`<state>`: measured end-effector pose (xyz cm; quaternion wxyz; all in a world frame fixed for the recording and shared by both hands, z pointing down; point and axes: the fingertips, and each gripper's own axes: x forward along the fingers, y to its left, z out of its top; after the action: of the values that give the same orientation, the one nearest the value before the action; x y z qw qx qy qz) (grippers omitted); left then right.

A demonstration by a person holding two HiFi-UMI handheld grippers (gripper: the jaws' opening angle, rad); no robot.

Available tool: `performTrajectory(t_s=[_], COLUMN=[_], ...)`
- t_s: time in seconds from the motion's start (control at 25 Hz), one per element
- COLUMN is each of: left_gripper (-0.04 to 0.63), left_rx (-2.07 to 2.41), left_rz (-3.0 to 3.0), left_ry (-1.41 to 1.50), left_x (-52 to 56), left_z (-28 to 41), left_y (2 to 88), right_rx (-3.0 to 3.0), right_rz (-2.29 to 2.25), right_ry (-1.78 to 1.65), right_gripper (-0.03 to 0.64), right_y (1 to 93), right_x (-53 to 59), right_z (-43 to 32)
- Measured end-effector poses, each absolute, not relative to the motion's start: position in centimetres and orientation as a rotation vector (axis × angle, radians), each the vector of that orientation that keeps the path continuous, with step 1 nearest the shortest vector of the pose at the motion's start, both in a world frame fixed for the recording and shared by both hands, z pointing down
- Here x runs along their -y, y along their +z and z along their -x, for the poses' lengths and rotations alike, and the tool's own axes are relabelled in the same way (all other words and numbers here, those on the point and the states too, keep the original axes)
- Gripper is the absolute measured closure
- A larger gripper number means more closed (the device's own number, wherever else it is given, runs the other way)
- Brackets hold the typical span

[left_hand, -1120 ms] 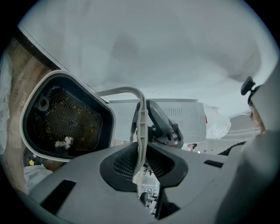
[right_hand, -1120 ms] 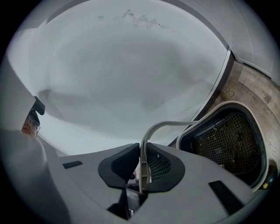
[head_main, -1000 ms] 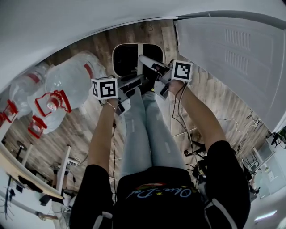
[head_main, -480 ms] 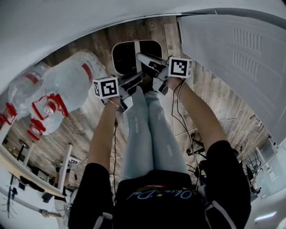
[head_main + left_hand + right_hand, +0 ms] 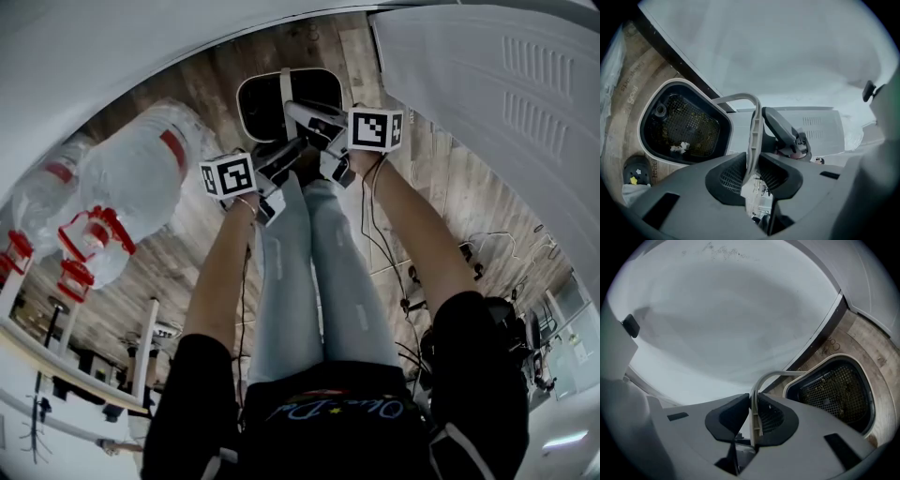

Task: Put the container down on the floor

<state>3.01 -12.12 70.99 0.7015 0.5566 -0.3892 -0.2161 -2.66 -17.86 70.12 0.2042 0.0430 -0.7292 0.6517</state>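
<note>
The container (image 5: 255, 108) is a white-rimmed tub with a black mesh inside, seen over the wooden floor ahead of the person's feet. Its thin white bail handle (image 5: 284, 86) arches across it. My left gripper (image 5: 281, 161) is shut on the handle (image 5: 753, 133), and the tub (image 5: 679, 126) lies lower left in the left gripper view. My right gripper (image 5: 314, 122) is shut on the same handle (image 5: 759, 385), and the tub (image 5: 834, 390) lies to the right in the right gripper view. The right gripper (image 5: 787, 133) also shows beyond the handle there. Whether the tub touches the floor cannot be told.
Big clear water jugs (image 5: 131, 178) with red caps (image 5: 94, 234) lie at the left. A white panel (image 5: 506, 103) stands at the right, a white wall behind. Cables (image 5: 478, 253) trail on the floor (image 5: 197, 94). A dark shoe (image 5: 635, 171) sits near the tub.
Both grippers and the container have shifted slightly farther away from the body, upward in the head view. Both stay shut on the handle.
</note>
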Motion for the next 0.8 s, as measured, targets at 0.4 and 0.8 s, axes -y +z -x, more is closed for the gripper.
performTrajectory(t_s=[0.4, 0.8], left_gripper=[0.512, 0.511], left_rx=[0.863, 0.9], left_rz=[-1.237, -1.202], left_ry=[-0.405, -0.403], left_x=[11.8, 11.4], left_z=[-3.5, -2.4], left_y=[72.2, 72.8], right_rx=[2.014, 2.003], right_rz=[-0.237, -0.317], right_ry=[1.825, 1.726], right_gripper=[0.569, 0.563], right_y=[71.5, 72.1], right_x=[18.1, 17.6], right_z=[1.4, 2.3])
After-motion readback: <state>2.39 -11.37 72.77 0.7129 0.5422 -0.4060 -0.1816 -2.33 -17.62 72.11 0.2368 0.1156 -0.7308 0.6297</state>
